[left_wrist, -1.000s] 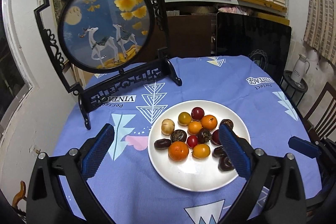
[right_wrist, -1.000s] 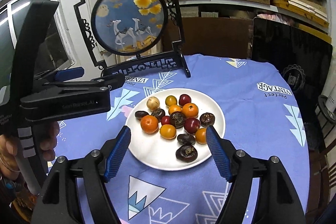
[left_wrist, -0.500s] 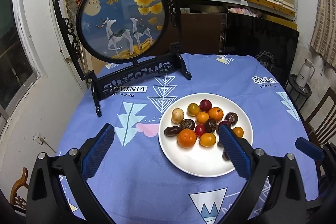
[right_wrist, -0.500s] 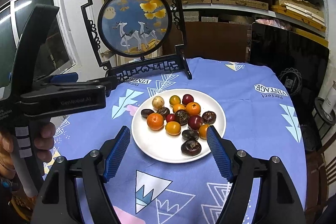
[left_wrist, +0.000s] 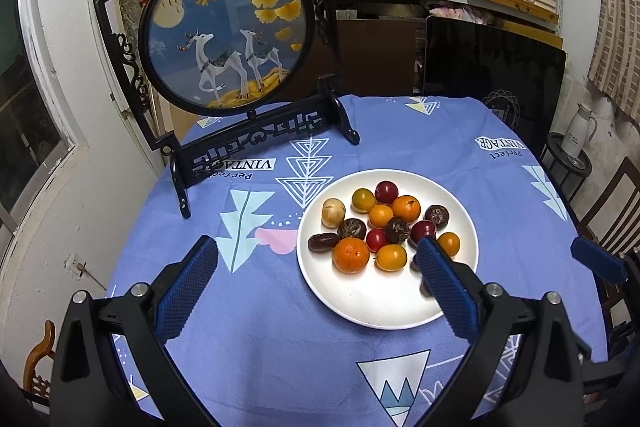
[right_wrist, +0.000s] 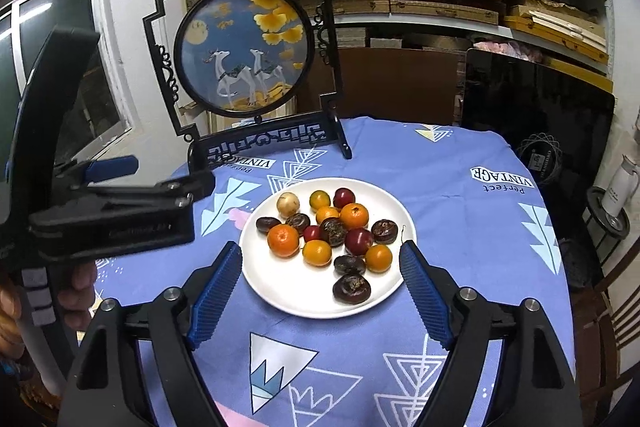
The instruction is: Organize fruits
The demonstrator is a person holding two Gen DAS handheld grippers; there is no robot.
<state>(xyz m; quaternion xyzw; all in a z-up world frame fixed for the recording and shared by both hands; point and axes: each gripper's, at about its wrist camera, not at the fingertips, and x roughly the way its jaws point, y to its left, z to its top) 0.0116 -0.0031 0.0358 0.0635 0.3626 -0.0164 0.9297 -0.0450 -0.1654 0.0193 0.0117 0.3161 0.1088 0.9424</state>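
Both tongs hang above the blue-clothed surface (right_wrist: 460, 211) and point down at the white plate (right_wrist: 288, 291) of fruit. The right tongs (right_wrist: 321, 261) are opening, their blue pads spread about as wide as the plate, with nothing gripped; the plate lies just ahead of and between their tips. The left tongs (left_wrist: 316, 259) stand wide open and empty; the plate sits ahead and toward their right pad (left_wrist: 444, 287), which covers part of the dark fruit at the plate's near edge.

The fruit lies bunched in the far half of the plate: two mandarins (right_wrist: 283, 239), several small orange-yellow fruits (right_wrist: 317, 253), red plums (right_wrist: 359, 241), dark wrinkled fruits (right_wrist: 352, 287), a dark date (right_wrist: 265, 225) and a pale brown one (right_wrist: 288, 204). The plate's near half is bare.

Beyond the plate, at the surface's far left, stands a round deer screen (left_wrist: 228, 39) in a black frame. In the right view, the left tongs (right_wrist: 116, 223) show from the side at left, held by a hand (right_wrist: 76, 287)
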